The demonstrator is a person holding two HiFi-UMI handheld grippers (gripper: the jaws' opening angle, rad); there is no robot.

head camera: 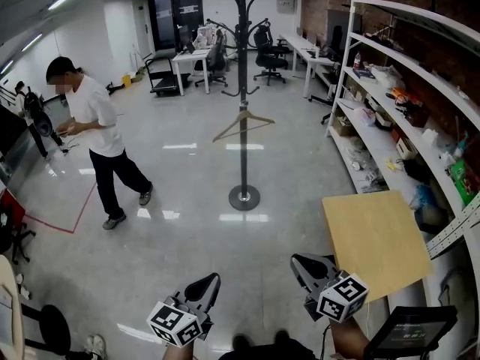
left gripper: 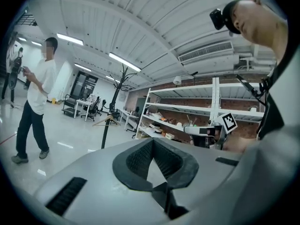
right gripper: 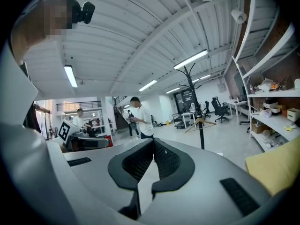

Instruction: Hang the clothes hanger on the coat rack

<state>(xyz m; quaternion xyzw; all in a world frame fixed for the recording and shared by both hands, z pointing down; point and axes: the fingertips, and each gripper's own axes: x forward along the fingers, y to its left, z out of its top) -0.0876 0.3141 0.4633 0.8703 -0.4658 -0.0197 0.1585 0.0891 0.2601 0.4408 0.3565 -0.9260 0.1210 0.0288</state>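
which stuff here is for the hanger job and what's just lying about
Job: black coat rack; pale wooden clothes hanger hanging on it; left gripper, right gripper, both shut, empty.
Lying about: tan square tabletop; white cluttered shelving; black office chairs.

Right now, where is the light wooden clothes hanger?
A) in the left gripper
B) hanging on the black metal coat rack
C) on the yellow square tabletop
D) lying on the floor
B: the light wooden clothes hanger hangs by its hook from a lower arm of the black metal coat rack, clear of the floor.
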